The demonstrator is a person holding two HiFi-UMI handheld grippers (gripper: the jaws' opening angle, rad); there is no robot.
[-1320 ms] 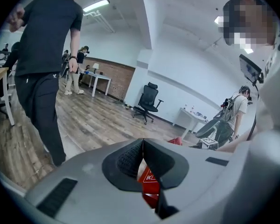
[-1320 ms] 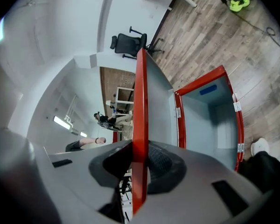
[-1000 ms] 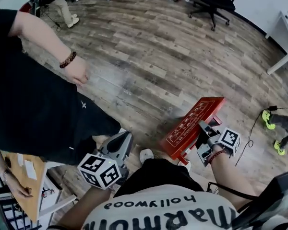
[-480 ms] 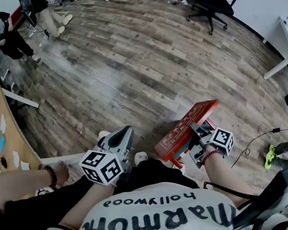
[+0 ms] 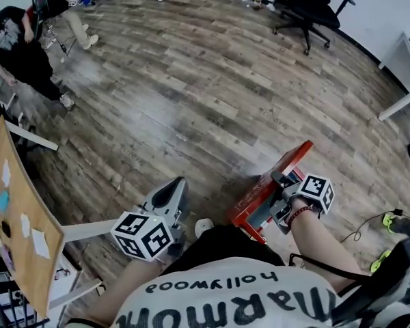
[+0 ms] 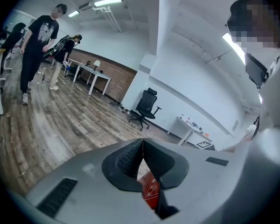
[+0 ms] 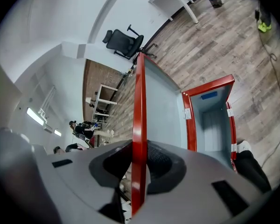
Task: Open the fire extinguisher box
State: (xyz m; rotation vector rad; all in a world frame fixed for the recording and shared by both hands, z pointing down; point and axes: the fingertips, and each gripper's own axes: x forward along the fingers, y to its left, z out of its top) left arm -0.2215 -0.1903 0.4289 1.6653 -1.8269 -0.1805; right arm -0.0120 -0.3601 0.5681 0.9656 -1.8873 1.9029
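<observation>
grey-brown plank floor [image 5: 191,94], black office chair [image 5: 311,5] by white wall [image 5: 376,5], white desk [image 5: 406,60] at right

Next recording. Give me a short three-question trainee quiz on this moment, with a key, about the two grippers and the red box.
1. Multiple choice: whose jaws clamp the edge of the red door? A) left gripper B) right gripper C) neither
2. True or false: the left gripper's jaws stand wide apart.
3. Fill in: in the right gripper view, the fire extinguisher box stands ___ (open or closed).
Key: 1 B. 2 False: they are together, with nothing between them. 3 Open: its grey inside shows.
</observation>
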